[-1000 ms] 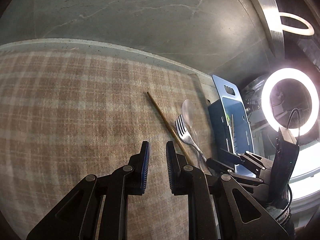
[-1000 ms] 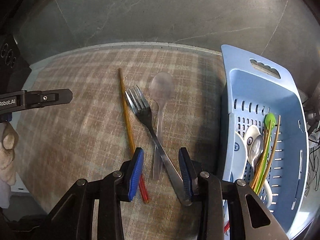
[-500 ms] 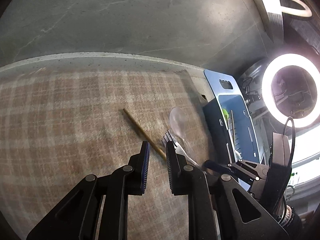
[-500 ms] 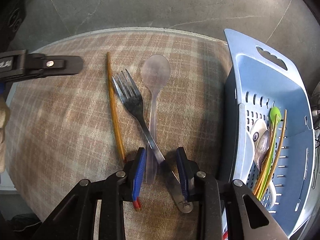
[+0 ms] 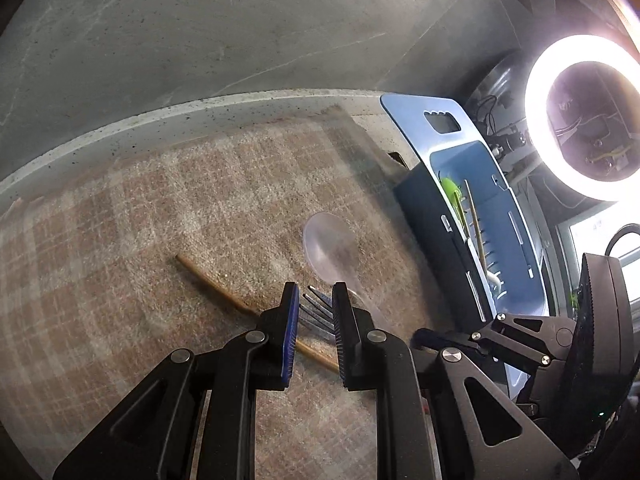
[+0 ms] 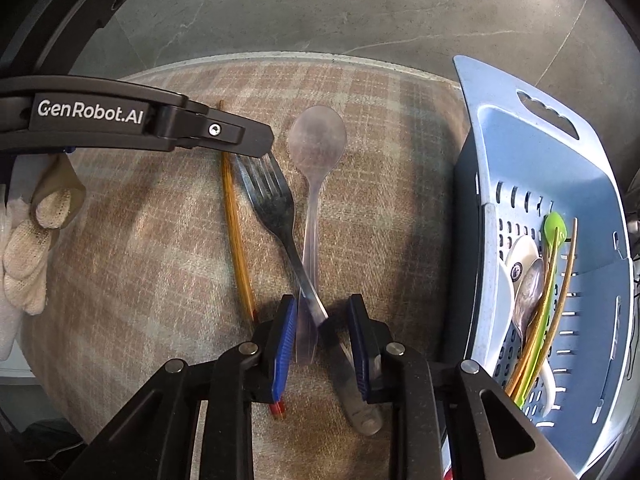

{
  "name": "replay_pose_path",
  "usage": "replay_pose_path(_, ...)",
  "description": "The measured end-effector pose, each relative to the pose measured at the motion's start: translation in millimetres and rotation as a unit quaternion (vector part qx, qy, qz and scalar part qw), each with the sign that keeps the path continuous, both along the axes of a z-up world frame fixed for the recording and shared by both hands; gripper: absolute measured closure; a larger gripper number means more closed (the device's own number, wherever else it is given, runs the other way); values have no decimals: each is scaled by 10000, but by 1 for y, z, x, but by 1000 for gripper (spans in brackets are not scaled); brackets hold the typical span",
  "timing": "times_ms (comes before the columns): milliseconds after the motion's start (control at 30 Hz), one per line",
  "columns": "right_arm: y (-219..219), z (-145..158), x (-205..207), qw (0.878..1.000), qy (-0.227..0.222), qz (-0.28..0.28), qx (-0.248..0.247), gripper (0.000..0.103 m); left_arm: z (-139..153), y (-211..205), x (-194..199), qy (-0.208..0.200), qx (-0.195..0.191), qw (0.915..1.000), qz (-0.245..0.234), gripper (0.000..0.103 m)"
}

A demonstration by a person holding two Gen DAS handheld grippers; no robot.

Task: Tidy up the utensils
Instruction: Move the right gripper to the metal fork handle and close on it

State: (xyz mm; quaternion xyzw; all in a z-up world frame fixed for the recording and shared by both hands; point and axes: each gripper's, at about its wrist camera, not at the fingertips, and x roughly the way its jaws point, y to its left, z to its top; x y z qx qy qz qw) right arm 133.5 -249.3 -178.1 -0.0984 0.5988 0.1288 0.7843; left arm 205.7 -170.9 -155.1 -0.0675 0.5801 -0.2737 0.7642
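A metal fork [image 6: 276, 208], a clear plastic spoon [image 6: 316, 148] and an orange chopstick [image 6: 236, 224] lie side by side on the plaid cloth [image 6: 140, 240]; the fork handle crosses the spoon handle. My right gripper [image 6: 322, 312] is open, low over that crossing, with both handles between its fingers. My left gripper [image 5: 314, 300] is open, its fingertips astride the fork tines [image 5: 320, 308]; it shows in the right wrist view [image 6: 256, 140] at the tine tips. The spoon bowl [image 5: 330, 248] and chopstick [image 5: 216, 288] lie just beyond.
A blue perforated basket [image 6: 592, 184] stands at the cloth's right edge and holds several utensils, among them a green spoon [image 6: 554, 228] and a metal spoon [image 6: 530, 284]. It also shows in the left wrist view [image 5: 444, 128]. A ring light [image 5: 580, 120] glares beyond. A grey wall stands behind.
My left gripper has moved right to the fork tines. My right gripper has moved forward and down over the crossed fork and spoon handles.
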Motion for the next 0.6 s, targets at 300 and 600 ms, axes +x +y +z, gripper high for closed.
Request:
replay_pose_path(300, 0, 1, -3, 10000, 27, -1, 53, 85, -1, -4, 3, 71, 40, 9999, -146, 69)
replay_pose_path(600, -2, 2, -4, 9999, 70, -74, 128, 86, -6, -20, -5, -118, 285, 9988, -380, 88)
